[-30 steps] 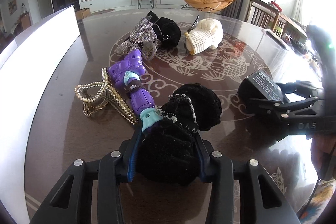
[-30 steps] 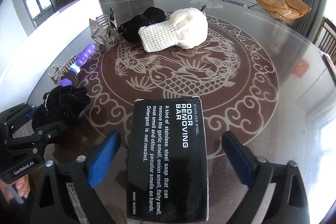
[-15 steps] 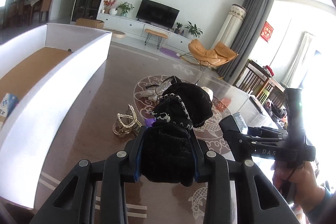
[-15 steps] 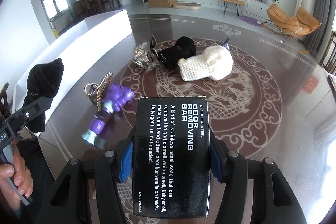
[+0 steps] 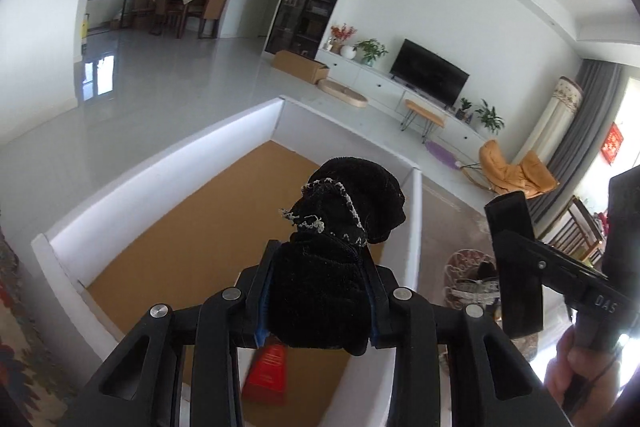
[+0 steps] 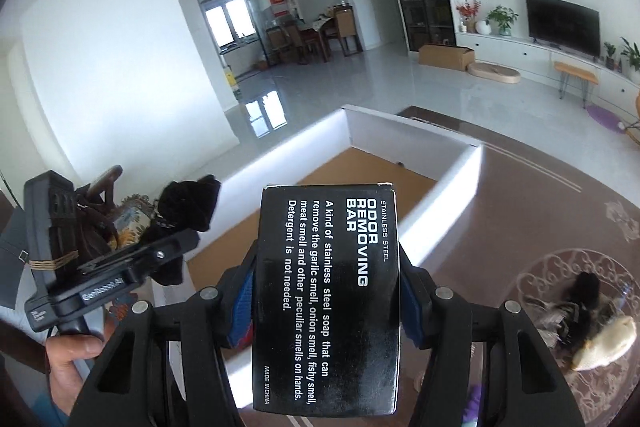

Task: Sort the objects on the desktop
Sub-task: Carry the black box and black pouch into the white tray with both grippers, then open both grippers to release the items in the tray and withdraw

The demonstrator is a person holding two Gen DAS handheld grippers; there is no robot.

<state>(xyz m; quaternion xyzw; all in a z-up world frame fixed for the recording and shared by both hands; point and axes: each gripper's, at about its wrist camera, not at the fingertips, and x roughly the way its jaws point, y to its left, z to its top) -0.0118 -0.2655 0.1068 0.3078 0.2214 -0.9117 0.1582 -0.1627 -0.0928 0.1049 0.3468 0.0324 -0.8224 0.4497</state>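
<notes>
My left gripper [image 5: 320, 291] is shut on a black fuzzy hair tie [image 5: 352, 195] with white trim, held in the air over a white-walled box [image 5: 224, 131] with a brown floor. My right gripper [image 6: 328, 295] is shut on a black carton [image 6: 326, 287] printed "ODOR REMOVING BAR", also above that white box [image 6: 452, 163]. In the right wrist view the left gripper [image 6: 172, 239] and its black hair tie [image 6: 188, 199] hang at the left. In the left wrist view the black carton [image 5: 516, 267] shows at the right.
A red packet [image 5: 268, 371] lies on the box floor below my left gripper. On the brown patterned table [image 6: 520, 211] to the right lie a cream knitted piece [image 6: 604, 343], a black piece [image 6: 584, 291] and a purple toy [image 6: 476, 411]. A hand [image 6: 76, 347] grips the left handle.
Both grippers lifted off the table and swung left to above the white box, carrying their loads. The right jaws closed onto the black carton; the left jaws tightened on the hair tie.
</notes>
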